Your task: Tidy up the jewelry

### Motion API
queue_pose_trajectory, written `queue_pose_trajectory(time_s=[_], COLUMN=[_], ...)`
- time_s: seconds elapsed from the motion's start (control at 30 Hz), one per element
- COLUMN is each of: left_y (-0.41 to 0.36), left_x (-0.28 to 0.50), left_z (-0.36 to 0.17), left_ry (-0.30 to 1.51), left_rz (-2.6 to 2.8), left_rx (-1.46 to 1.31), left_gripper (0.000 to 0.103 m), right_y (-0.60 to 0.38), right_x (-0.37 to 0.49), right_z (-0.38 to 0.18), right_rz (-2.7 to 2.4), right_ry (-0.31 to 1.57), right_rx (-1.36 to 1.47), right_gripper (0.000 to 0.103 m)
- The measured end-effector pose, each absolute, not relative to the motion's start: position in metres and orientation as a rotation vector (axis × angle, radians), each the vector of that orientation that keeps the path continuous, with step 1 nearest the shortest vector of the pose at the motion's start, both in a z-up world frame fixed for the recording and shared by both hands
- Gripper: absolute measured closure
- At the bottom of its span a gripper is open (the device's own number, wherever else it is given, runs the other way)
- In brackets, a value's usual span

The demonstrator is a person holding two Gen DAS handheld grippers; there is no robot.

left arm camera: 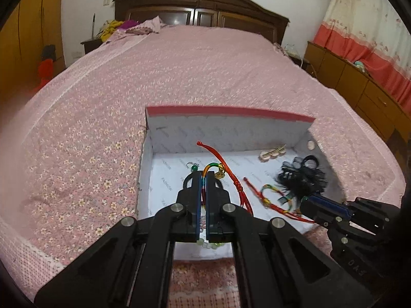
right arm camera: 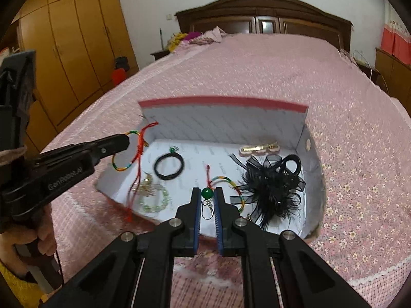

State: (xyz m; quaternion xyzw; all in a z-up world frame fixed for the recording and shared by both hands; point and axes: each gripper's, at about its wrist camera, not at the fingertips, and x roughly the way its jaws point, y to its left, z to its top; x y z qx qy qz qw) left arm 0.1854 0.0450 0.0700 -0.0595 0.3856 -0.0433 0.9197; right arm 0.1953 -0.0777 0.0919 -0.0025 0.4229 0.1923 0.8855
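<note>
Item: multicoloured cord bracelet [right arm camera: 123, 151] | Location: lifted over white box [right arm camera: 226, 125] left edge | Left gripper [left arm camera: 204, 179]: clamped on cord for sorting | Right gripper [right arm camera: 207, 195]: pinching green bead earring [right arm camera: 207, 194] above box floor.

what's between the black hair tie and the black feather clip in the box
In the right wrist view, a second multicolored cord bracelet lies on the box floor between the hair tie and the feather clip.

Both wrist views look down close into the open box [left arm camera: 226, 128] [right arm camera: 223, 120], facing the headboard [left arm camera: 200, 7] [right arm camera: 264, 12].
</note>
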Motion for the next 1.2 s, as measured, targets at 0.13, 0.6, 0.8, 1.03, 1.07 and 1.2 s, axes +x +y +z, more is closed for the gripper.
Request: queue_pose_trajectory(time_s=[0.13, 0.6, 0.8, 1.03, 1.07, 1.2], left_y=[0.045, 0.042, 0.047, 0.047, 0.046, 0.039], left_x=[0.191, 0.196, 0.183, 0.161, 0.158, 0.142], left_z=[0.056, 0.033, 0.042, 0.058, 0.06, 0.069], left_ry=[0.827, 0.906, 0.883, 0.866, 0.866, 0.851], left_rz=[-0.073, -0.029, -0.028, -0.024, -0.024, -0.023], left_rx=[-0.116, -0.095, -0.13, -0.129, -0.122, -0.077], left_gripper=[0.103, 0.084, 0.067, 0.042, 0.039, 0.033], right_y=[-0.081, -0.085, -0.088, -0.091, -0.092, -0.097], right_x=[0.204, 0.206, 0.195, 0.176, 0.173, 0.158], right_z=[0.078, 0.075, 0.086, 0.107, 0.11, 0.119], right_rz=[0.356, 0.356, 0.371, 0.392, 0.395, 0.397], right_ry=[0.919, 0.941, 0.911, 0.853, 0.846, 0.824], right_rx=[-0.01, 0.007, 0.018, 0.028, 0.031, 0.043], right_gripper=[0.091, 0.066, 0.058, 0.047, 0.047, 0.045])
